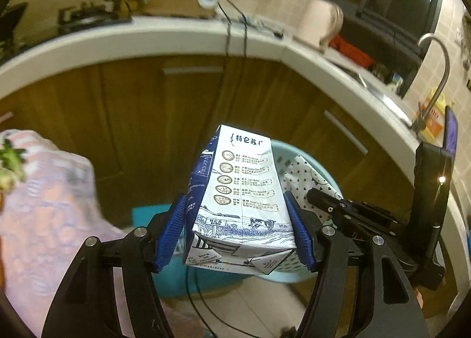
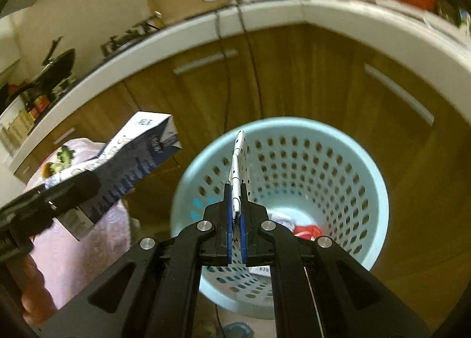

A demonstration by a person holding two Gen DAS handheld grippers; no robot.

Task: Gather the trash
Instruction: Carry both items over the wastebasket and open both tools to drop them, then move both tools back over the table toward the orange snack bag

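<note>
Wooden kitchen cabinets (image 2: pixel 294 73) stood behind a pale blue perforated bin (image 2: pixel 294 173) on the floor. The right gripper (image 2: pixel 235 214), pinched tight on a flat spotted wrapper (image 2: pixel 240 161), hung over the bin's mouth. The left gripper (image 1: pixel 235 229), spread wide, clamped a milk carton (image 1: pixel 241 196) beside the rim; released there, the carton might have struck the rim and fallen outside.

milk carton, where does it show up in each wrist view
Left wrist view: the milk carton fills the lower centre, clamped between the left gripper's blue pads, in front of the basket.
Right wrist view: the same carton is at middle left, slanting up from the left gripper, left of the basket.
Shared landmark: the light blue perforated basket on the floor before the wooden cabinets.
</note>
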